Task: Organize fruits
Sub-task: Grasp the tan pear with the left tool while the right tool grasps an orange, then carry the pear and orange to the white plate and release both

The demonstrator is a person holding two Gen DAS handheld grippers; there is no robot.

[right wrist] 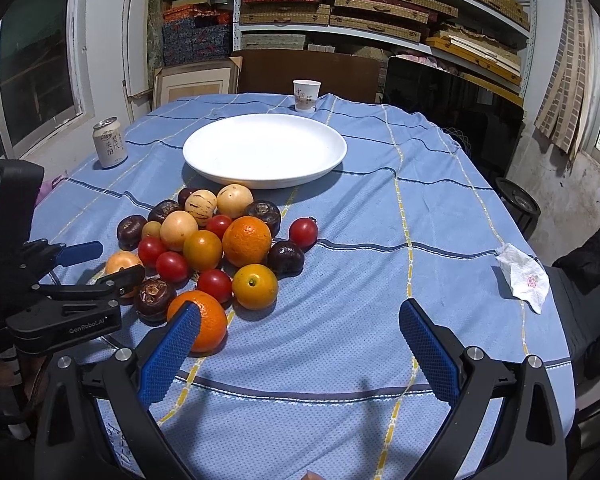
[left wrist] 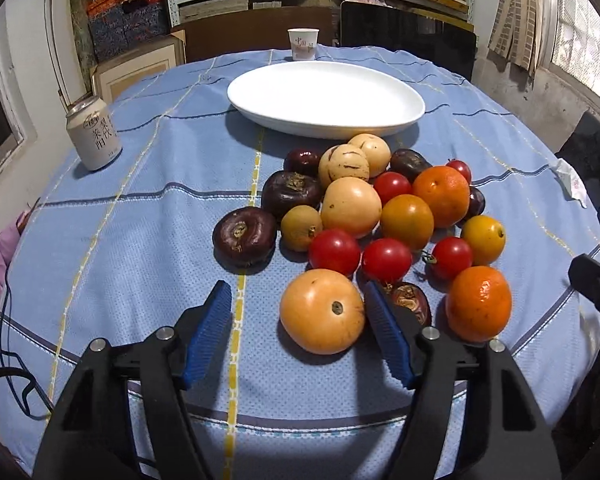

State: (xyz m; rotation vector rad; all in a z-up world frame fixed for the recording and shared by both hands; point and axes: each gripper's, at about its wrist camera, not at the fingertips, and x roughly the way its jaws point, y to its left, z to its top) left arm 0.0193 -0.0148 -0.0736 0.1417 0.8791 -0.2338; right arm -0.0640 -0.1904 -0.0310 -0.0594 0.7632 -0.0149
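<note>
A heap of fruit lies on the blue checked tablecloth: red tomatoes, oranges, dark purple fruits and pale round ones. Behind the heap stands an empty white plate. My left gripper straddles a pale orange fruit at the heap's near edge. Its right pad is at the fruit's side, while the left pad stands well apart from it. My right gripper is wide open over bare cloth, an orange just behind its left finger.
A drink can stands at the table's left edge and a paper cup at the far edge. A crumpled tissue lies at the right edge. Shelves of boxes fill the back wall.
</note>
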